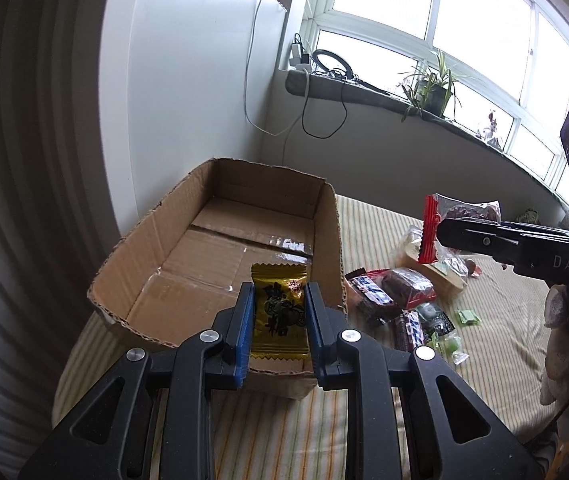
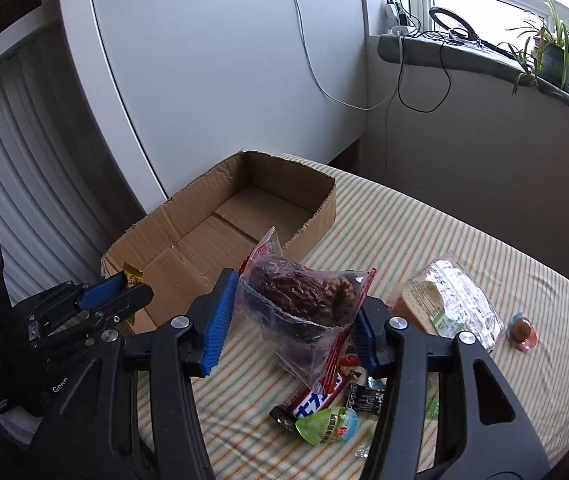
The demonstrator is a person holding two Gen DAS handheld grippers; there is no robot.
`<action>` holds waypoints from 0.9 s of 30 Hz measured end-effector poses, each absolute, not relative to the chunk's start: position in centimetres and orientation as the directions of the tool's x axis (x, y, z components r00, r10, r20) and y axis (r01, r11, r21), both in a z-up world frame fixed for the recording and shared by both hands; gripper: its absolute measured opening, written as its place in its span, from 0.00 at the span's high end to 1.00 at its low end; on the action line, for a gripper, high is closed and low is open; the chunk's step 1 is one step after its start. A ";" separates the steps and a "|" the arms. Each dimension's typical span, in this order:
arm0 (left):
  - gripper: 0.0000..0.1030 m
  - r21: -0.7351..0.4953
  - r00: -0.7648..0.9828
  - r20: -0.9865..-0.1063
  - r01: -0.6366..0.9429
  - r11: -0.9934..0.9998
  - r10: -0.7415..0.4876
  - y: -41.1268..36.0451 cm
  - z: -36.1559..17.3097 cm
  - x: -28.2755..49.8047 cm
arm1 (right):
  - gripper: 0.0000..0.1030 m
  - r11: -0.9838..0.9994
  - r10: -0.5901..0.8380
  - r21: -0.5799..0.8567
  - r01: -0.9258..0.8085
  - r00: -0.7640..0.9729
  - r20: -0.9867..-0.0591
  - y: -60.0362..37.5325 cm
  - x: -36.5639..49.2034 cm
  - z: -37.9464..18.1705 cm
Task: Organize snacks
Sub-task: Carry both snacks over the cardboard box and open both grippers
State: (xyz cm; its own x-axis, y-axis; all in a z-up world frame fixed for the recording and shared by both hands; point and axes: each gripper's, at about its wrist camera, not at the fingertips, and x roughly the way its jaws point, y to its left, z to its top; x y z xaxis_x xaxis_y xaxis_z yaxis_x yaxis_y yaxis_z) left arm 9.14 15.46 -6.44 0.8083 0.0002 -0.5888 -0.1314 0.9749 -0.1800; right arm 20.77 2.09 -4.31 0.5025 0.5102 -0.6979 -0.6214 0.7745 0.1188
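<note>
Over the box (image 1: 220,240), my left gripper (image 1: 278,322) gripped a candy (image 1: 280,312), my right gripper (image 2: 288,320) a bag (image 2: 300,300); both needed releasing inside.

Striped bed (image 2: 424,232): cardboard box (image 2: 204,232), loose snacks (image 2: 324,420).

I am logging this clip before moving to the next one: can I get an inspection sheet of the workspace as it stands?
Surface: striped yellow-and-white cloth, partly bare.
Job's things: open brown cardboard box looks empty; gold candy wrapper and clear red-edged bag of dark brown snacks are both held up.
Clutter: loose snack pile on the cloth right of the box, including a clear-wrapped sandwich pack.
Grippers: left gripper shut on the gold wrapper over the box's near edge; right gripper shut on the bag.
Cables: black and white cables hang from the windowsill.
Surroundings: white panel, window, potted green plant.
</note>
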 end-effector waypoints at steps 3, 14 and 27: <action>0.78 -0.183 0.808 -0.590 -0.141 0.973 0.006 16.3 -6.6 9.6 | 0.47 0.761 0.514 0.110 -0.640 0.489 -0.704 4.4 21.4 -4.7; 0.78 -0.192 0.800 -0.599 -0.173 0.966 0.024 18.4 -7.4 10.7 | 0.46 0.731 0.521 0.127 -0.670 0.428 -0.738 9.5 23.5 -7.3; 0.68 -0.195 0.791 -0.610 -0.191 0.962 0.033 18.8 -8.0 11.1 | 0.13 0.735 0.523 0.120 -0.667 0.446 -0.726 10.4 24.0 -7.6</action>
State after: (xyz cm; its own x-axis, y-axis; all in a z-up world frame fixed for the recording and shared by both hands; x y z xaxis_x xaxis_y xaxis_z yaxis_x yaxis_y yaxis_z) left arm 11.12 18.80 -7.96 0.7913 0.0331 -0.6105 -0.1907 0.9621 -0.1950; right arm 24.02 10.39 -7.64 0.4462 0.5233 -0.7260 -0.6668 0.7355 0.1203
